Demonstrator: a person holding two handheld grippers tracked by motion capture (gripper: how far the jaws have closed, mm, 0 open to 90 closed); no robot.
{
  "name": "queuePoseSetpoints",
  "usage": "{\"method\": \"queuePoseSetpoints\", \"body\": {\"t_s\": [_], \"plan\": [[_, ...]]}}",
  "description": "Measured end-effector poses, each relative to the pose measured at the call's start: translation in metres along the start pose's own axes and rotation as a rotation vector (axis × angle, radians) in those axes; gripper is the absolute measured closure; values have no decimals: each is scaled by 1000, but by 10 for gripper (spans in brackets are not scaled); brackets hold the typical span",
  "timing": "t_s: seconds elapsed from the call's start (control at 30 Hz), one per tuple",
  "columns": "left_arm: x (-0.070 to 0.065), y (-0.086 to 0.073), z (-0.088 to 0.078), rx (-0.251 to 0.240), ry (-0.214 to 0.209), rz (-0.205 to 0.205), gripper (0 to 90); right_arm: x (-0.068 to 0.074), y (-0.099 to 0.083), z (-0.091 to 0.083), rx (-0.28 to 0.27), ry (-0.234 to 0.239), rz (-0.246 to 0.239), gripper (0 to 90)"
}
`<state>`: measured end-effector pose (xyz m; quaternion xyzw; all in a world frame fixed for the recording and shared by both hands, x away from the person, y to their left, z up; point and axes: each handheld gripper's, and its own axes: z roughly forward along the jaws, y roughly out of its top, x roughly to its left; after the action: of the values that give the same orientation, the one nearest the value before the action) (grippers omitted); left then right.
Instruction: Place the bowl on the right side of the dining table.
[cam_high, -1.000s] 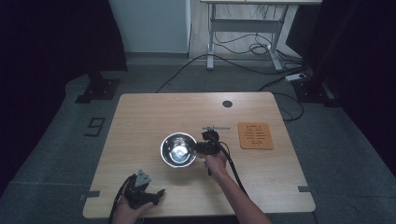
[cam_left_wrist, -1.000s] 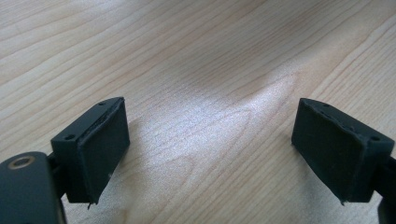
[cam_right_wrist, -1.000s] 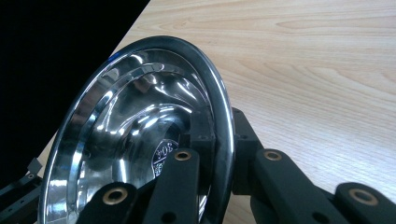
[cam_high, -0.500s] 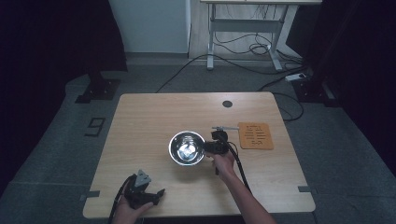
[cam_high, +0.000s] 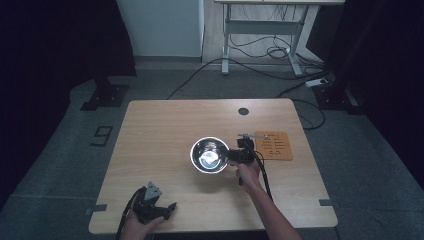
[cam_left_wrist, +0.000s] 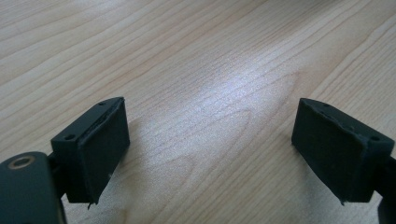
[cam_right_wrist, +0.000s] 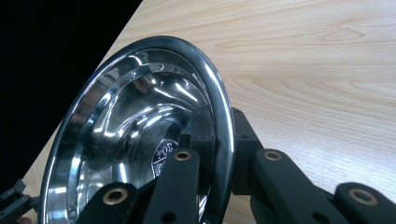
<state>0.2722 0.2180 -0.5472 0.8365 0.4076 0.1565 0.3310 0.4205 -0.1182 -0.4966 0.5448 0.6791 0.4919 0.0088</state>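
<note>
Bowl, high view: steel bowl (cam_high: 210, 155) now sits near table (cam_high: 150, 130) centre, further right than a second ago, closer to the brown mat (cam_high: 274, 145).
Right gripper, high view: right gripper (cam_high: 235, 155) at the bowl's right rim, carried along with it.
Left gripper view: left gripper (cam_left_wrist: 212, 149) spread wide over bare wood, nothing between its jaws.
Right gripper view: jaws clenched on the bowl's rim (cam_right_wrist: 224, 121), one inside, one outside.
Meaning: bowl is being carried rightward; placing not yet done.
</note>
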Motion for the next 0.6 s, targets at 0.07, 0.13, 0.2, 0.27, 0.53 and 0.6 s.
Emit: {"method": "queuePoseSetpoints", "body": {"t_s": [0.07, 0.13, 0.2, 0.27, 0.53, 0.6], "plan": [[0, 0, 0, 0, 0, 0, 110, -1, 0, -1, -3, -2, 4, 838], [0, 0, 0, 0, 0, 0, 110, -4, 1, -3, -8, -5, 8, 838], [0, 0, 0, 0, 0, 0, 110, -6, 3, -6, -15, -8, 13, 838], [0, 0, 0, 0, 0, 0, 110, -8, 4, -9, -18, -9, 14, 838], [0, 0, 0, 0, 0, 0, 110, -18, 7, -18, -37, -25, 29, 838], [0, 0, 0, 0, 0, 0, 110, -20, 8, -20, -42, -29, 30, 838]]}}
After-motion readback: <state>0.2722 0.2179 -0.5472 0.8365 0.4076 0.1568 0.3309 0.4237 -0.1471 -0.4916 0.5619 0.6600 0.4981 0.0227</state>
